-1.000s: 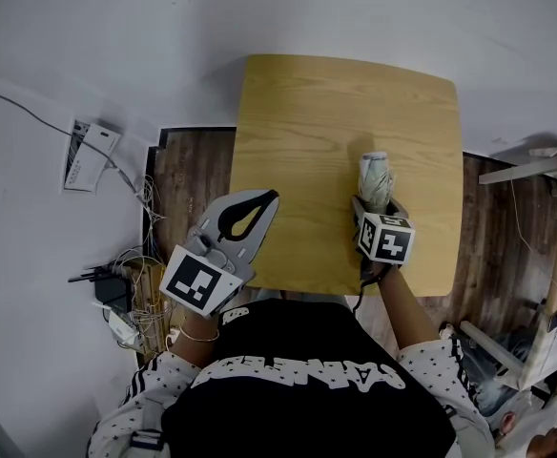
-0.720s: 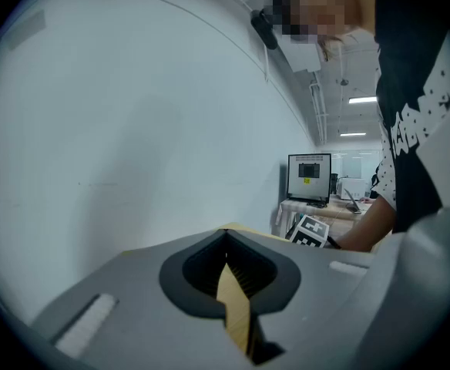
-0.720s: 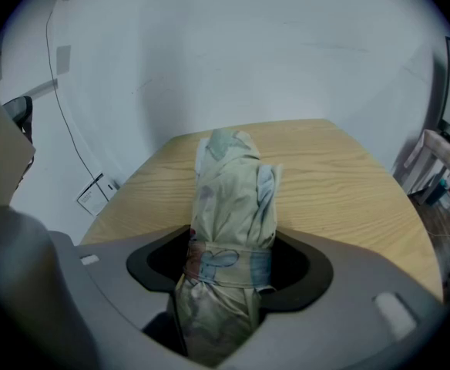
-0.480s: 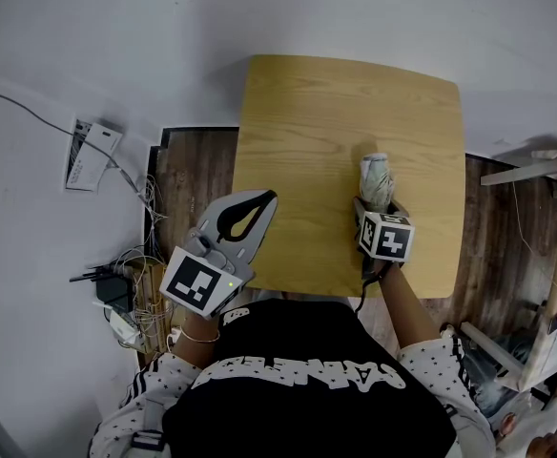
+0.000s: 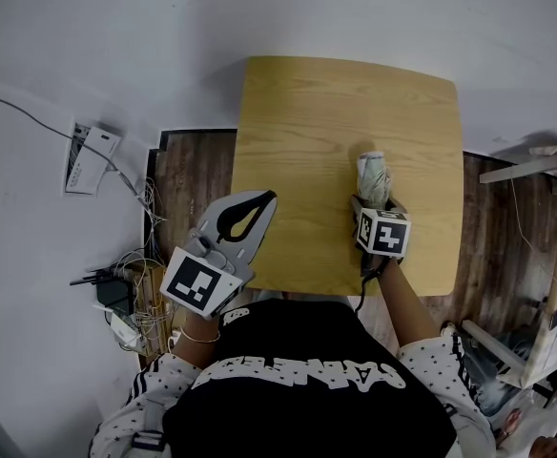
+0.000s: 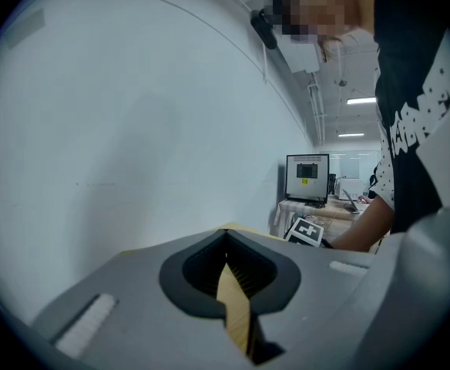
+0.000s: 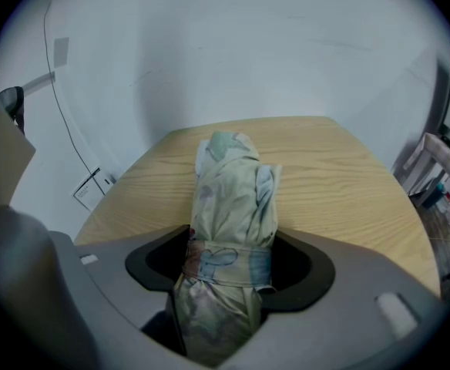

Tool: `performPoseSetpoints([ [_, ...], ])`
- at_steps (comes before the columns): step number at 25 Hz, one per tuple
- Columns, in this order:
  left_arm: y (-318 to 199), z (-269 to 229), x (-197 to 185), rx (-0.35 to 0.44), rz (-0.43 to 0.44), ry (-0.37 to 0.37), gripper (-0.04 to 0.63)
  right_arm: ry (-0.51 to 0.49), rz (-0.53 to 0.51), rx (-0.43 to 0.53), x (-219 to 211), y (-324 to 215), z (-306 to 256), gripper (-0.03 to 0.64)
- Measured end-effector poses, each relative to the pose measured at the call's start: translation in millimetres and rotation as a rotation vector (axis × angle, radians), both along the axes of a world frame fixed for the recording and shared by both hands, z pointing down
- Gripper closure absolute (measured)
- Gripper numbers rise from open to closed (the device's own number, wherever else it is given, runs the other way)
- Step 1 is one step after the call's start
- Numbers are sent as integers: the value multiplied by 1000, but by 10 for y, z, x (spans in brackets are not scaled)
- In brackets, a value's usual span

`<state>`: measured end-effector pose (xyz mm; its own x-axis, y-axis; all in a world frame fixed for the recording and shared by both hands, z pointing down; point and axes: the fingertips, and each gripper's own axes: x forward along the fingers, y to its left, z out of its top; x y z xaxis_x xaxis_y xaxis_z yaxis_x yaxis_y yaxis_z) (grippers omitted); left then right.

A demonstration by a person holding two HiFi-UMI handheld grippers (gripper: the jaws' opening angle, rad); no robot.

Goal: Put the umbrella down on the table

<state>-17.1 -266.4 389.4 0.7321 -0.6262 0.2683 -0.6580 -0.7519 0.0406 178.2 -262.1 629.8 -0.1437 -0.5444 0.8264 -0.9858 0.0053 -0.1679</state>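
Observation:
A folded pale green patterned umbrella (image 5: 374,174) is clamped in my right gripper (image 5: 375,201), which is shut on it over the near right part of the light wooden table (image 5: 317,113). In the right gripper view the umbrella (image 7: 230,199) sticks forward out of the jaws, its strap wrapped round it, with the table (image 7: 340,183) beneath. Whether it touches the tabletop I cannot tell. My left gripper (image 5: 271,197) hangs shut and holds nothing at the table's near left edge; in the left gripper view its jaws (image 6: 226,241) meet at the tips.
A white wall box (image 5: 92,156) with a cable sits at the left, above a tangle of cables and plugs (image 5: 126,294) on the floor. A white rack (image 5: 546,256) stands to the right of the table. A monitor (image 6: 307,177) on a desk shows far off.
The right gripper with the umbrella has shifted only slightly; the left gripper has stayed in place.

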Motion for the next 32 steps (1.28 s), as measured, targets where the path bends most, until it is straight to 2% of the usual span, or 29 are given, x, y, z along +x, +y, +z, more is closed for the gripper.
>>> performPoseSetpoints([
  [3,54,7,21,-25,15,-8,597,3,1,-2,0,-6,4,296],
  [20,172,-70,15,-2,33,-15,597,21,13,51,7,24,-159,285],
  [32,222,-135,86,18,77,-1,597,34,27,114,30,49,-434,294],
])
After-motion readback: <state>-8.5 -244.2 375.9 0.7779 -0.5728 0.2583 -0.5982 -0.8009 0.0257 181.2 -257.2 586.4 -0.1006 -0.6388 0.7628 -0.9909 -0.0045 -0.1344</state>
